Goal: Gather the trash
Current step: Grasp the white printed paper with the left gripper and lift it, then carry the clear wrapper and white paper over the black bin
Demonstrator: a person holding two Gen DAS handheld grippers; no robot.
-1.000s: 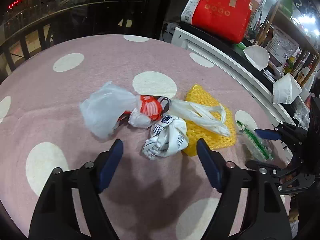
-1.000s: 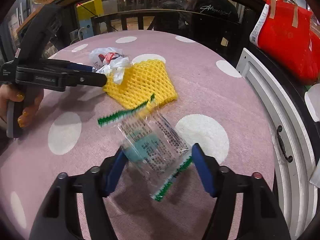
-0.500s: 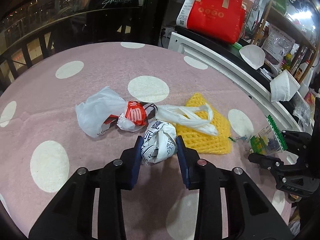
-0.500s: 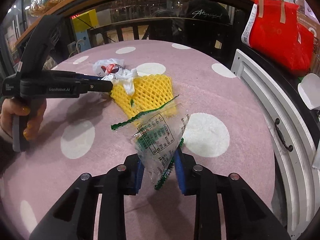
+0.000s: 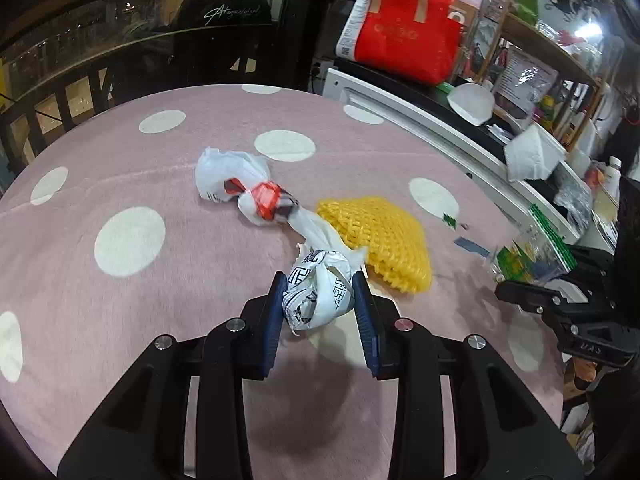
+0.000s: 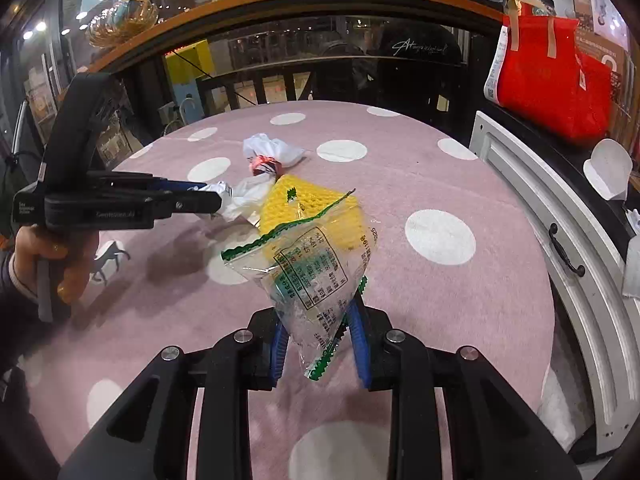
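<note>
- Clamping a crumpled white bag (image 5: 318, 294) with dark print, the left gripper (image 5: 318, 304) has both blue pads pressed against the wad's sides; the wad sits right at the fingertips and bulges above them
- From that wad a twisted white strip runs away from the fingers to a red-and-white knot (image 5: 267, 200), and beyond it to a loose white plastic bag (image 5: 226, 174) lying on the pink dotted cloth (image 5: 160, 300); whether the strip clears the cloth along its length cannot be told
- A yellow foam net (image 5: 380, 240) lies flat on the cloth just to the right of the left gripper's tips; the white strip crosses its near-left edge
- The right gripper (image 6: 318, 330) is closed on a clear wrapper (image 6: 312, 280) with green zigzag edges and a printed label; its lower part is pinched between the blue pads; the upper part fans out above and ahead of the fingers
- In the right wrist view the wrapper hangs in front of the yellow net, partly hiding it; the net itself lies further out on the cloth, apart from the right fingers
- The same view shows the left gripper from the side at left, held by a hand (image 6: 52, 256), with the white wad at its tip just beside the net's left edge
- In the left wrist view the right gripper appears at the right edge with the wrapper in its jaws, somewhat blurred
- A white cabinet (image 6: 560, 240) borders the cloth on the right; a red bag (image 5: 404, 44) stands on top of it
</note>
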